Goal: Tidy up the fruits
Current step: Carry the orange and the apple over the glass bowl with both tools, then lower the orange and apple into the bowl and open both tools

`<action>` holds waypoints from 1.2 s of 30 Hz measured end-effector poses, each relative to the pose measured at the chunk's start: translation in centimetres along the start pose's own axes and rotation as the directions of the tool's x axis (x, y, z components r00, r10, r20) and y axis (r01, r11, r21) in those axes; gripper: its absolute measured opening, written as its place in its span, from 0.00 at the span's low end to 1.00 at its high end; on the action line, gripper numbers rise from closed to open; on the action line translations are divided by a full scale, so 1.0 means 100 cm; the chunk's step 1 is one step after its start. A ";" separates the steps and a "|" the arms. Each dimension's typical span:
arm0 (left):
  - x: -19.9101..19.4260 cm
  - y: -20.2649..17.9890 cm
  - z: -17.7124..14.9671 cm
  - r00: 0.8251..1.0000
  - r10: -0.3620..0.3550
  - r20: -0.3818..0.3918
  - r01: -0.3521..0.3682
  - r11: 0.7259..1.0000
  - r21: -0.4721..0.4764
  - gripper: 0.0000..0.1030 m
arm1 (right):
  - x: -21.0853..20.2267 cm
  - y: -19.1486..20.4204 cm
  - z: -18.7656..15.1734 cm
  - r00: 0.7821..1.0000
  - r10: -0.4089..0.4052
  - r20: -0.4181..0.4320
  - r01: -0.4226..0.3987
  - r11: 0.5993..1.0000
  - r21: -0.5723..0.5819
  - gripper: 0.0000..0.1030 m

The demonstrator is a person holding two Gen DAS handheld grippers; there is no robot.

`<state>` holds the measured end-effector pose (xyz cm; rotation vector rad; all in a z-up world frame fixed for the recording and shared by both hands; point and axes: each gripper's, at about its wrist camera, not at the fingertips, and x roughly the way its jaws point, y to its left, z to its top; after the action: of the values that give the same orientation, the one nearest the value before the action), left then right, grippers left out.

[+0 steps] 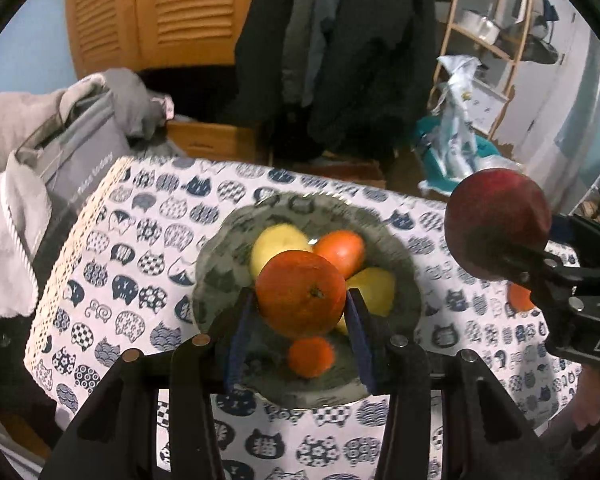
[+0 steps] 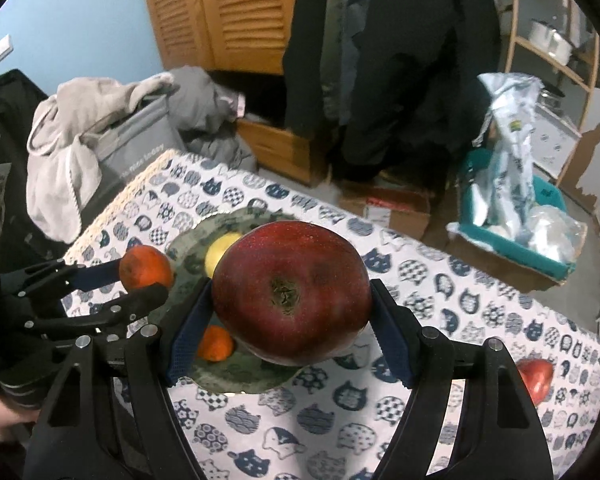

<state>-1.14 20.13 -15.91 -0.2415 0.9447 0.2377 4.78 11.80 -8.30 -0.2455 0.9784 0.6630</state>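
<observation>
My left gripper is shut on an orange and holds it above a grey-green plate. On the plate lie two yellow fruits, an orange-red fruit and a small tangerine. My right gripper is shut on a dark red apple, held above the plate's right side. The left gripper with its orange shows at the left of the right wrist view. The apple shows at the right of the left wrist view.
The table has a white cloth with blue cat faces. A red fruit lies on it at the right, and an orange fruit shows behind the right gripper. A grey bag with clothes stands beyond the left edge. Boxes sit on the floor behind.
</observation>
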 end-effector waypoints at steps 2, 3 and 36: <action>0.006 0.007 -0.002 1.000 0.010 -0.012 -0.010 1.000 -0.010 0.45 | 0.008 0.004 0.000 1.000 0.006 -0.016 -0.006 1.000 -0.002 0.74; 0.009 0.010 -0.003 1.000 0.015 -0.019 -0.016 1.000 -0.017 0.45 | 0.013 0.006 -0.001 1.000 0.009 -0.023 -0.010 1.000 -0.003 0.74; 0.059 0.058 -0.022 0.979 0.059 -0.196 -0.088 0.986 -0.141 0.74 | 0.087 0.016 -0.006 0.975 0.152 -0.161 -0.137 0.986 0.098 0.74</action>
<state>-1.31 25.51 -22.53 -0.3720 1.1296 0.3588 6.74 16.27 -15.69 -0.1568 1.1926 0.7397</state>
